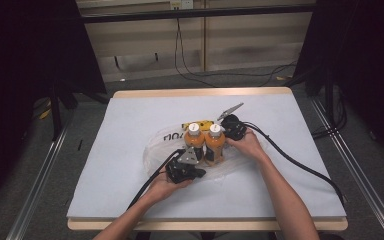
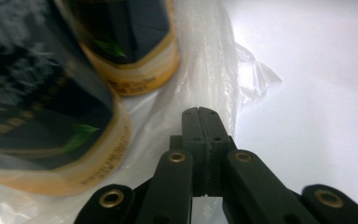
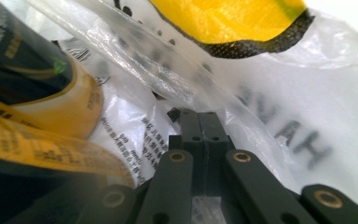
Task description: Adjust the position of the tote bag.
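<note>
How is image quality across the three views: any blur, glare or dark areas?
High view: table evenly lit, surroundings dark. Left gripper view: near bottle blurred, plastic bag glary, table washed out. Right gripper view: bottle at left soft, the bag's lettering out of focus.

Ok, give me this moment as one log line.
left gripper: shut on bag | right gripper: shut on bag | bottles: two, upright, side by side on bag | table
</note>
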`<state>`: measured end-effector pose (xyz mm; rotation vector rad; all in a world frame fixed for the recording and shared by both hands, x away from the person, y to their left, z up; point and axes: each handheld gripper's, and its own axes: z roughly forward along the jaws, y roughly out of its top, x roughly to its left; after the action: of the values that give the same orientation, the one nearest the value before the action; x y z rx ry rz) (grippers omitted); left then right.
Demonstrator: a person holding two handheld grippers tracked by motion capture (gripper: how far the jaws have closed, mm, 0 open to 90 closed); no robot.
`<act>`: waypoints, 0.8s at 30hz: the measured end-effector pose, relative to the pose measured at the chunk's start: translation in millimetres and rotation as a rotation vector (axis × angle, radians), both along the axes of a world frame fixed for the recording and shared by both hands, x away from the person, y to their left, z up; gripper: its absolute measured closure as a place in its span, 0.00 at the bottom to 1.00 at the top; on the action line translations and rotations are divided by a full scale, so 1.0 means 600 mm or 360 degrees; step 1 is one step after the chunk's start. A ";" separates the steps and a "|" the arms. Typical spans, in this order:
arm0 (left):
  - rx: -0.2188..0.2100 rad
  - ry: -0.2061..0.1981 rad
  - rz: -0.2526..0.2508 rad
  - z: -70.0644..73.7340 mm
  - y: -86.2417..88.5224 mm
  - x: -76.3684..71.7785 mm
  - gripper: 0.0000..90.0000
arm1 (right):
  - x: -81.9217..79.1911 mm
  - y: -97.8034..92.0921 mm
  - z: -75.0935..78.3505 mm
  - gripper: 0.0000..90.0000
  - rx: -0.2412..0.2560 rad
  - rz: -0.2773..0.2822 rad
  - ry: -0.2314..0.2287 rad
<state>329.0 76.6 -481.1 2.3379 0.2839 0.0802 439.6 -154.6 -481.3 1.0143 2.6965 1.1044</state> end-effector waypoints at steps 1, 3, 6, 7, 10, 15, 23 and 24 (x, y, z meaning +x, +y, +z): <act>-0.0009 0.0005 -0.0009 0.000 0.000 -0.002 1.00 | 0.000 0.000 0.000 1.00 -0.0005 -0.0004 0.0001; -0.0012 0.0011 -0.0004 -0.001 0.000 -0.004 1.00 | 0.001 0.001 0.001 1.00 -0.0015 -0.0008 -0.0016; -0.0017 0.0017 -0.0022 -0.001 0.000 -0.009 1.00 | 0.005 0.004 0.003 1.00 -0.0057 -0.0067 -0.0032; -0.0017 0.0017 -0.0022 -0.001 0.000 -0.009 1.00 | 0.005 0.004 0.003 1.00 -0.0057 -0.0067 -0.0032; -0.0006 0.0023 -0.0037 0.000 -0.001 -0.016 1.00 | 0.011 0.005 0.003 1.00 -0.0047 -0.0065 -0.0027; 0.0031 0.0017 -0.0062 0.003 0.000 -0.022 1.00 | 0.017 0.010 0.003 1.00 -0.0068 -0.0076 -0.0049; -0.0014 0.0024 -0.0085 0.000 0.000 -0.031 1.00 | 0.028 0.016 0.005 1.00 -0.0106 -0.0119 -0.0065; -0.0018 0.0035 -0.0081 0.000 0.000 -0.032 1.00 | 0.030 0.016 0.005 1.00 -0.0120 -0.0113 -0.0079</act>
<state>309.7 76.7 -481.1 2.3345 0.2351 0.0276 457.6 -145.1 -478.4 1.0474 2.6199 0.9942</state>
